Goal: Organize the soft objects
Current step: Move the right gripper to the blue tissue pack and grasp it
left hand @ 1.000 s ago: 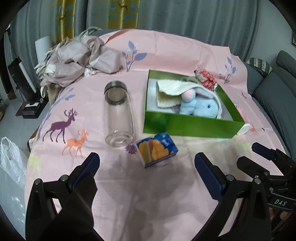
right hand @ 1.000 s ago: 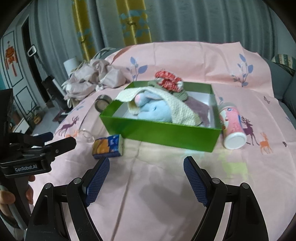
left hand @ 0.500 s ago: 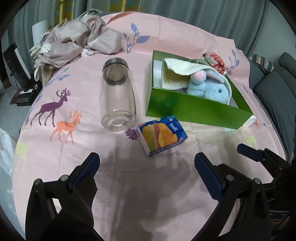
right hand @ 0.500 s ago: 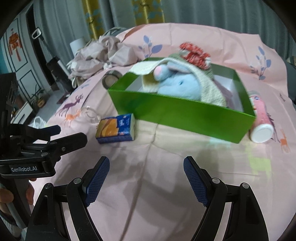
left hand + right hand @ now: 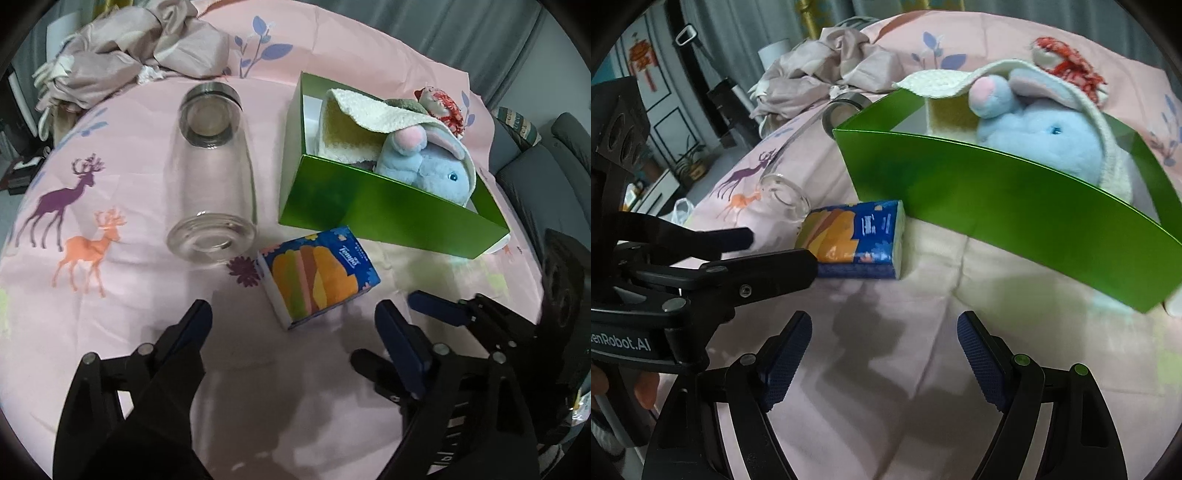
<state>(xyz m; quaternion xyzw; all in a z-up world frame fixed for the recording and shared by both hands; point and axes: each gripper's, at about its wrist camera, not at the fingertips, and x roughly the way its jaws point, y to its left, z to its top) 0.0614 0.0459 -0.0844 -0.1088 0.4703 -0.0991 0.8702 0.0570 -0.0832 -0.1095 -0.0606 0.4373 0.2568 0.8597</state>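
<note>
The pink cloth-covered tabletop (image 5: 122,332) carries everything, and toward its far right edge sits the green box (image 5: 388,210), already holding a blue plush rabbit (image 5: 432,170) under a cream knitted cloth (image 5: 373,114). Left of the box a clear glass jar (image 5: 212,173) lies on its side, and a crumpled heap of beige fabric (image 5: 122,55) sits at the far left corner. The tissue pack (image 5: 319,275) lies flat just in front of the box's near wall, close to the jar's base but apart from both. It looks like the next soft thing to go in. The left gripper (image 5: 291,332) hovers just short of it, jaws spread wide and empty; the right gripper (image 5: 884,350) is likewise wide and empty, near the same pack. To do this well, I would centre one gripper over the pack's shorter span, squeeze lightly since it will give, then lift clear of the green wall before lowering it beside the rabbit.
</note>
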